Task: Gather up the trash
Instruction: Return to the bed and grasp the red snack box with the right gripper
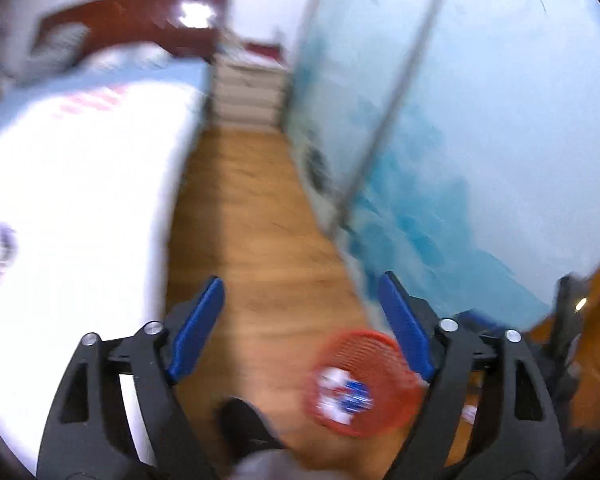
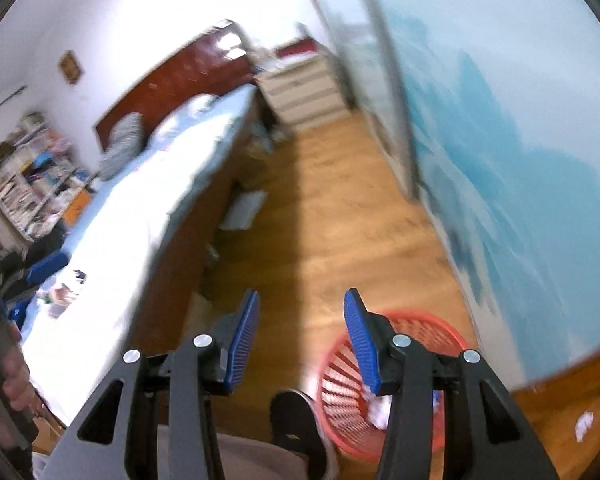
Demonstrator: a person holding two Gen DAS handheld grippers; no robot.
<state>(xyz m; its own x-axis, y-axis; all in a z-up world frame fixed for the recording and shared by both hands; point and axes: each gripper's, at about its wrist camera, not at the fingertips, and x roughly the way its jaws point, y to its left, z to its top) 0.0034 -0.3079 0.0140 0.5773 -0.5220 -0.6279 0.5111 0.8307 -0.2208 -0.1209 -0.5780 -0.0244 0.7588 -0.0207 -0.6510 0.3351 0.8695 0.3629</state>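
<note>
A blurred bedroom: a bed (image 2: 112,248) on the left, a strip of wooden floor (image 2: 320,220) down the middle, and a blue-and-white wardrobe door (image 2: 520,140) on the right. The left gripper (image 1: 300,328) and the right gripper (image 2: 300,340) both hang above the floor with blue fingers spread apart, grasping nothing. Below them stands a red mesh wastebasket (image 2: 432,328) next to the person's dark shoe (image 2: 296,420), with crumpled wrappers (image 1: 342,396) already inside. More scraps (image 2: 584,426) lie on the floor to the basket's right, and small items (image 2: 60,294) sit on the bed. The motion blur suggests fast movement, so a hurried reach could clip the basket and tip it, or miss the small scraps.
</note>
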